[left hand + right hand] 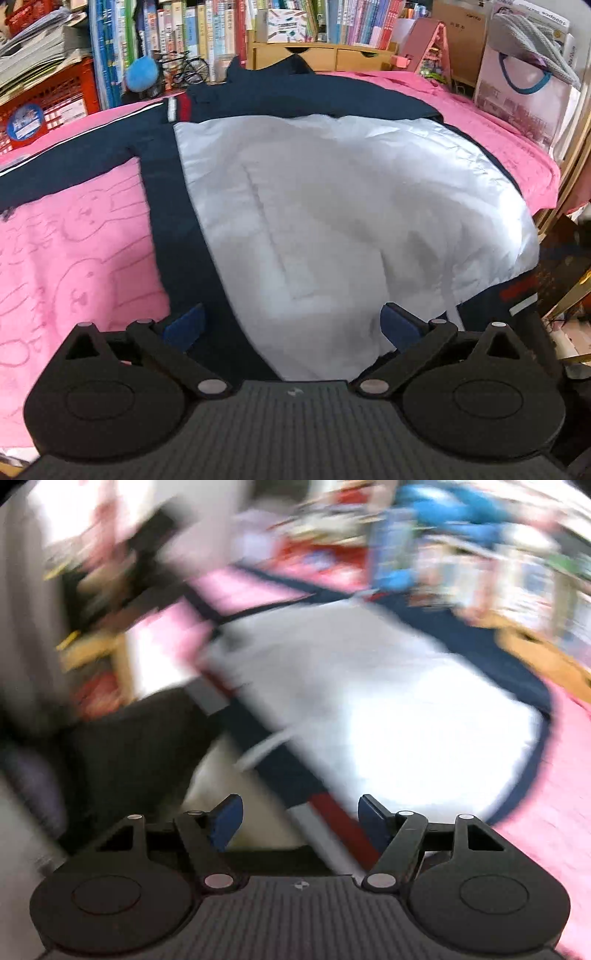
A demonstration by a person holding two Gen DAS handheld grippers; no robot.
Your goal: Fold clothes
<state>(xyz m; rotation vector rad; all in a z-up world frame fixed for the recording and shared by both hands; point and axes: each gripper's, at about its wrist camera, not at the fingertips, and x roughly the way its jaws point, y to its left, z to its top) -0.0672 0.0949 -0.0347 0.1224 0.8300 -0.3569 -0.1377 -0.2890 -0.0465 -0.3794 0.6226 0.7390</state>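
My left gripper [291, 325] hangs released just above the jacket [332, 206], whose length runs straight ahead; my right gripper [297, 819], equally spread, holds nothing.

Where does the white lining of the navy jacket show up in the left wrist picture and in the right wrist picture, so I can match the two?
Left wrist: the white lining fills the centre, running down between the open left gripper.
Right wrist: blurred, the white lining lies centre to right, above the open right gripper.
Shared landmark: the pink blanket under the jacket.
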